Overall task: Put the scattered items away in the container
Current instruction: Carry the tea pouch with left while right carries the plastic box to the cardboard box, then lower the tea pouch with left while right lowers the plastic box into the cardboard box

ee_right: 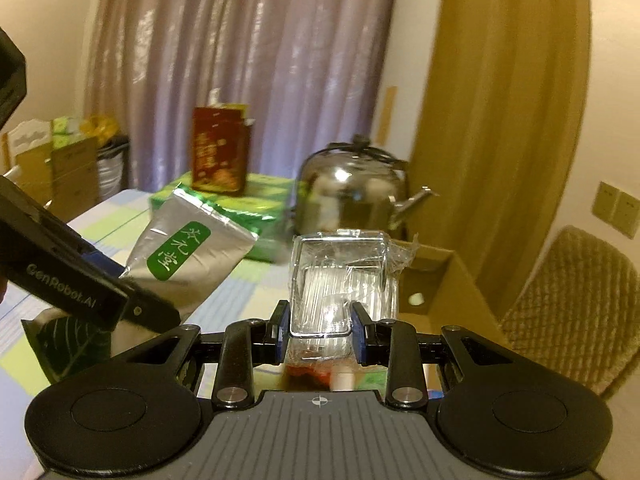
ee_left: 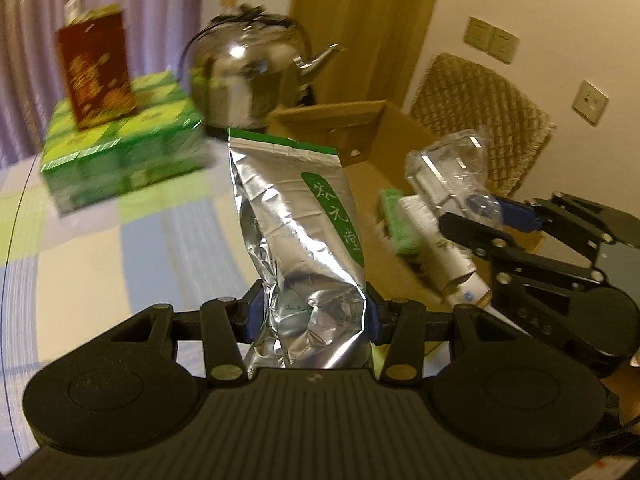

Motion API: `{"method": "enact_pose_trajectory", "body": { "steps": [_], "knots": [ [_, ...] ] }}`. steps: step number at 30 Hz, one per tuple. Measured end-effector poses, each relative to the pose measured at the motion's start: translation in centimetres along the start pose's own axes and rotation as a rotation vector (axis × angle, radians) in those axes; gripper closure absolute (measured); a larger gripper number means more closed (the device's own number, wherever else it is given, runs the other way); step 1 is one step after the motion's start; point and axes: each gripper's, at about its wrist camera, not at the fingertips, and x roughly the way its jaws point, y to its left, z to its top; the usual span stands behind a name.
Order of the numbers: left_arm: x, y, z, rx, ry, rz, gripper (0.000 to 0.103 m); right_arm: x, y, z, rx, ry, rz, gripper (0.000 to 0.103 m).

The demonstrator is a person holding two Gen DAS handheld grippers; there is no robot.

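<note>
My left gripper is shut on the lower part of a silver foil tea pouch with a green label, held upright above the table. The right wrist view shows that pouch tilted, left of centre. My right gripper is shut on a clear plastic packet. In the left wrist view this gripper holds the packet over the open cardboard box. A green item and a white tube lie inside the box.
A steel kettle stands behind the box. A red carton sits on a green wrapped pack at the table's far side. A woven chair is on the right. A leaf-printed item lies at the near left.
</note>
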Motion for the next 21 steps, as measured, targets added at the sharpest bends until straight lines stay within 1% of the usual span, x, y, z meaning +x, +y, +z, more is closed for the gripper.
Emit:
{"method": "enact_pose_trajectory", "body": {
  "steps": [4,6,8,15,21],
  "knots": [
    [0.8,-1.7,1.5,0.017,-0.018,-0.030,0.061,0.3,-2.0,-0.1,0.012,-0.002,-0.043,0.075],
    [1.3,-2.6,2.2,0.016,-0.027,-0.039,0.061,0.5,-3.1,-0.5,0.042,0.007,-0.057,0.075],
    [1.9,-3.5,2.8,0.012,-0.033,-0.056,0.061,0.6,-4.1,-0.9,0.071,0.021,-0.067,0.075],
    [3.6,-5.7,4.5,-0.001,-0.039,-0.100,0.061,0.3,-6.1,-1.9,0.099,0.041,-0.091,0.075],
    [5.5,-6.9,6.0,-0.020,-0.037,-0.125,0.061,0.4,-7.7,-1.9,0.106,0.041,-0.107,0.075]
  ]
}}
